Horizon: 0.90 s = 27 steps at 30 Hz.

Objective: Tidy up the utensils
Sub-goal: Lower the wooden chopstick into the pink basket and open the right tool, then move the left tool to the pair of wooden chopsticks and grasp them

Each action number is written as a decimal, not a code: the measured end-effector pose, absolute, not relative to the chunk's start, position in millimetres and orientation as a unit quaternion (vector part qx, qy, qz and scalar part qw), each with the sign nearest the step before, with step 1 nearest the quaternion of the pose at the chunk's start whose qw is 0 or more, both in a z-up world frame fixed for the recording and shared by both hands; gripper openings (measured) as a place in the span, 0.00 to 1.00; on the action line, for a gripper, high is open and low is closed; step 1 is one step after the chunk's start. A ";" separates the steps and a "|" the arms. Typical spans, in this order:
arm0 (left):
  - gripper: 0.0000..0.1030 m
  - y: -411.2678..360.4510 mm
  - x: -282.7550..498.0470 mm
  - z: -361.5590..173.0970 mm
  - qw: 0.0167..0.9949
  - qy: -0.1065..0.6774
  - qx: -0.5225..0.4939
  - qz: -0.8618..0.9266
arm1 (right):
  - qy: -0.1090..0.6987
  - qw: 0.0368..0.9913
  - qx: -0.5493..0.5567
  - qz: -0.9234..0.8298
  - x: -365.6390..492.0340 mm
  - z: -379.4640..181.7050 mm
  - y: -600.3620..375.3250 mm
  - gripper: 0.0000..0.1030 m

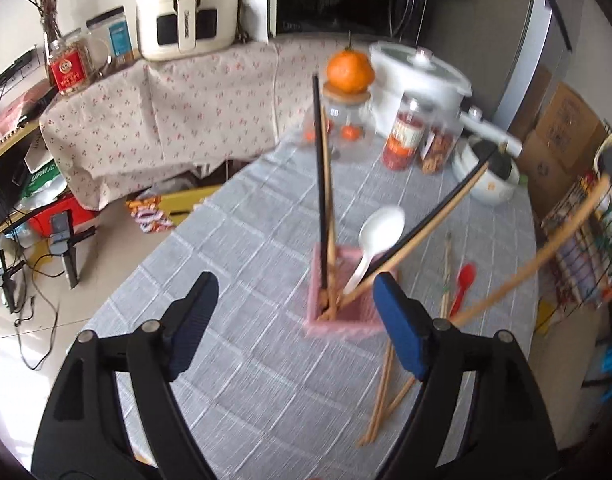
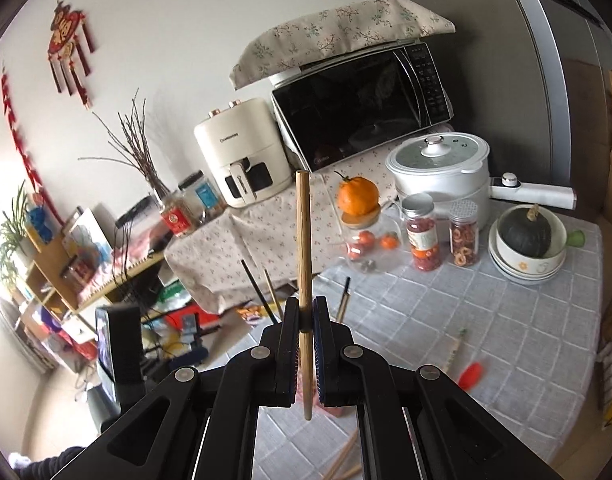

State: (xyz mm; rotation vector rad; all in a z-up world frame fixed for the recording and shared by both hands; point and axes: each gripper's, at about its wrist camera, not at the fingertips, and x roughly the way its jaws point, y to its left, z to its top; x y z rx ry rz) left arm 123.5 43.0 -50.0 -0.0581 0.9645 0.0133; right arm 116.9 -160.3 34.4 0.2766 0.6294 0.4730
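Chopstick clenched in right gripper (image 2: 306, 316); left gripper (image 1: 293, 312) released over holder.

Gripped a plain wooden chopstick (image 2: 304, 248) upright between the right pads, both ends clear of them. Spread wide and empty, the left jaws, just short of the pink holder (image 1: 338, 320) on the grey checked tablecloth (image 1: 233, 240). Stood inside it: black-topped chopsticks (image 1: 321, 184) and a white spoon (image 1: 376, 236). Lay loose beside it: wooden chopsticks (image 1: 380, 396) and a red spoon (image 1: 462, 284). Farther back, a jar topped with an orange (image 2: 358, 196).
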 end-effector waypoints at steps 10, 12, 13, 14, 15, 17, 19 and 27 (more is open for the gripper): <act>0.79 73.4 121.6 -74.9 0.859 0.507 -0.070 0.022 | 0.300 0.918 0.138 0.218 143.4 8.6 -136.2 0.06; 0.79 73.3 120.8 -70.2 0.864 0.498 -0.067 0.025 | 0.302 0.920 0.127 0.214 149.2 0.1 -128.2 0.06; 0.79 72.9 120.3 -67.1 0.867 0.493 -0.069 0.022 | 0.302 0.921 0.122 0.213 151.1 -3.3 -126.2 0.06; 0.79 72.7 120.1 -65.1 0.869 0.490 -0.072 0.019 | 0.304 0.922 0.117 0.211 153.3 -6.6 -123.0 0.06; 0.79 73.3 121.0 -64.3 0.870 0.488 -0.074 0.017 | 0.306 0.922 0.111 0.208 155.0 -9.9 -120.2 0.06; 0.79 72.7 120.3 -63.8 0.869 0.489 -0.079 0.009 | 0.317 0.922 0.096 0.200 159.2 -18.6 -113.4 0.06; 0.79 72.0 119.7 -64.7 0.866 0.493 -0.082 0.001 | 0.326 0.920 0.093 0.197 161.7 -25.6 -109.7 0.06; 0.79 71.7 116.5 -64.9 0.865 0.495 -0.084 -0.006 | 0.369 0.900 0.101 0.210 171.4 -45.4 -101.8 0.11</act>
